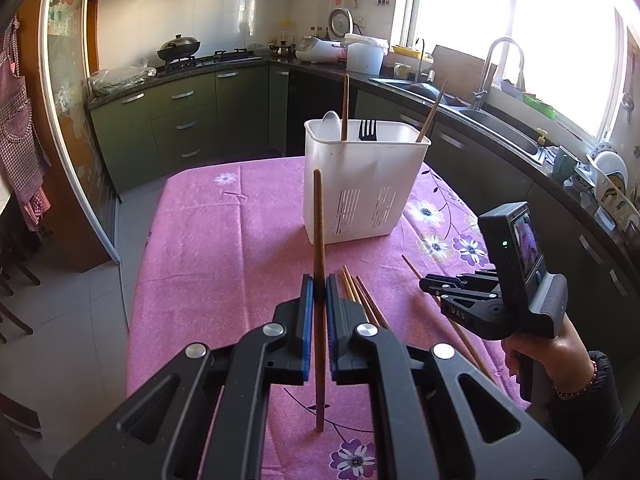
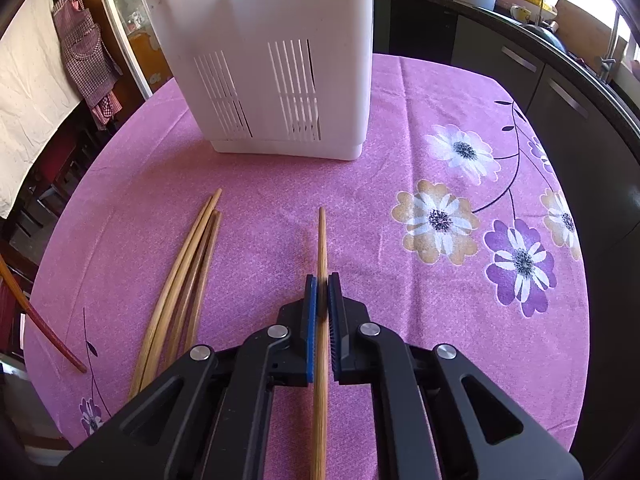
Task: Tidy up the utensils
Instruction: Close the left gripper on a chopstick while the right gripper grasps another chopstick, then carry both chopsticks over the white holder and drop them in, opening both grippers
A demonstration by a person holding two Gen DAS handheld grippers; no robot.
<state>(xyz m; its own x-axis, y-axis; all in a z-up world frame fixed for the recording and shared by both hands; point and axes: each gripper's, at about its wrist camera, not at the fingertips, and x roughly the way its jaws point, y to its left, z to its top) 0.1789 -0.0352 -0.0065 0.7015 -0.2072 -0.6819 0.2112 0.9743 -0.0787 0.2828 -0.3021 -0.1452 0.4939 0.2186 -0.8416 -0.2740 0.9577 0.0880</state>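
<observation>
A white slotted utensil holder (image 1: 360, 184) stands on the pink flowered tablecloth (image 1: 224, 248); it holds a spoon, a black fork (image 1: 367, 130) and two chopsticks. My left gripper (image 1: 319, 286) is shut on a dark brown chopstick (image 1: 318, 220), held upright above the table, short of the holder. My right gripper (image 2: 322, 280) is shut on a light bamboo chopstick (image 2: 321, 236) that lies low along the cloth, pointing at the holder (image 2: 272, 60). The right gripper also shows in the left wrist view (image 1: 430, 282). Several loose chopsticks (image 2: 188, 272) lie left of it.
A reddish chopstick (image 2: 44, 328) shows at the table's left edge in the right wrist view. Dark kitchen cabinets, a sink (image 1: 500, 124) and a dish rack (image 1: 608, 184) run along the right. Floor and chairs lie to the left.
</observation>
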